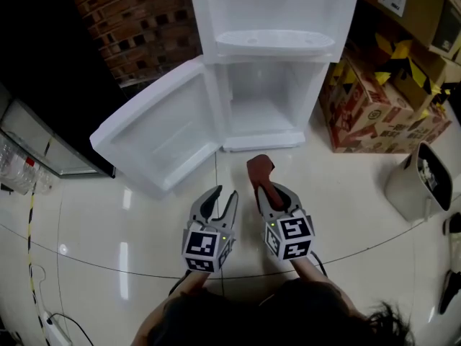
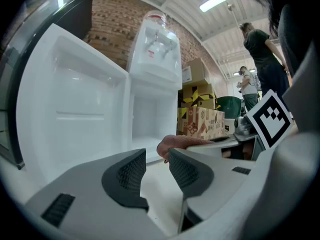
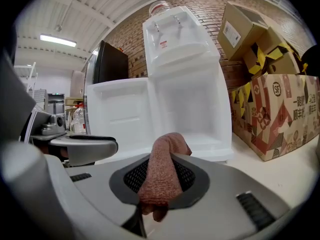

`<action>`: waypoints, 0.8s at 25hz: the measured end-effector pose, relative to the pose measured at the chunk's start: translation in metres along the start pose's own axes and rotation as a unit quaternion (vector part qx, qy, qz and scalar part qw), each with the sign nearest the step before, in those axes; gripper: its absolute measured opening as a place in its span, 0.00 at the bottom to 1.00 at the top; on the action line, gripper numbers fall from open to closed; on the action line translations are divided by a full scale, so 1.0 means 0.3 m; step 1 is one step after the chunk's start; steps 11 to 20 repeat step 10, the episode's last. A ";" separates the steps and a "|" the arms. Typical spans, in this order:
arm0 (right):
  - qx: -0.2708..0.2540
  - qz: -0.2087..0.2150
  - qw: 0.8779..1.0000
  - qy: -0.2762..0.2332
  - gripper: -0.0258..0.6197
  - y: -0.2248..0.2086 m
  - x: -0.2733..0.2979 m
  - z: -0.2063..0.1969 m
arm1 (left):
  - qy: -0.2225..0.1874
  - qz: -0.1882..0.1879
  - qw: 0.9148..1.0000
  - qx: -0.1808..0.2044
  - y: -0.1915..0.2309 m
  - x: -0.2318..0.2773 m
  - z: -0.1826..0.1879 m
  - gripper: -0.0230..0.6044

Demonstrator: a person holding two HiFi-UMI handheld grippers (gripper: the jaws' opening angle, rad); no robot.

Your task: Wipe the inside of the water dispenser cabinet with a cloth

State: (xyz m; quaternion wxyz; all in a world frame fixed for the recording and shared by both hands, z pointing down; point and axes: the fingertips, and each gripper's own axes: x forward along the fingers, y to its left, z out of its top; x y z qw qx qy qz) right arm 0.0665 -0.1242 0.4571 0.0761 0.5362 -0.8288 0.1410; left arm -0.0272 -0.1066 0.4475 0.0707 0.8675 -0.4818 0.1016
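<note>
A white water dispenser (image 1: 277, 20) stands ahead, its lower cabinet (image 1: 266, 107) empty, the cabinet door (image 1: 162, 128) swung wide to the left. My right gripper (image 1: 272, 194) is shut on a reddish-brown cloth (image 1: 261, 173), which sticks out forward past the jaws toward the cabinet. In the right gripper view the cloth (image 3: 162, 176) is pinched between the pads, with the cabinet (image 3: 192, 114) behind. My left gripper (image 1: 218, 202) hovers beside it, open and empty; its view shows the gap between its fingertips (image 2: 132, 171) and the cloth (image 2: 177, 143) at right.
Printed cardboard boxes (image 1: 378, 107) stack right of the dispenser. A white bin (image 1: 421, 182) stands at far right. A brick wall (image 1: 140, 24) is behind; a dark appliance (image 1: 43, 99) and bottles (image 1: 18, 168) sit left. A cable (image 1: 43, 316) runs along the floor. People (image 2: 262, 59) stand behind.
</note>
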 end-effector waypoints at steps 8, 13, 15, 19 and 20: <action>-0.011 0.009 1.000 -0.002 0.16 0.026 -0.007 0.005 | -0.004 0.010 1.000 0.000 0.018 -0.019 0.017 0.23; -0.013 0.008 1.000 -0.002 0.16 0.024 -0.008 0.000 | -0.006 0.010 1.000 -0.001 0.018 -0.021 0.024 0.23; -0.013 0.008 1.000 -0.002 0.16 0.024 -0.008 0.000 | -0.006 0.010 1.000 -0.001 0.018 -0.021 0.024 0.23; -0.013 0.008 1.000 -0.002 0.16 0.024 -0.008 0.000 | -0.006 0.010 1.000 -0.001 0.018 -0.021 0.024 0.23; -0.013 0.008 1.000 -0.002 0.16 0.024 -0.008 0.000 | -0.006 0.010 1.000 -0.001 0.018 -0.021 0.024 0.23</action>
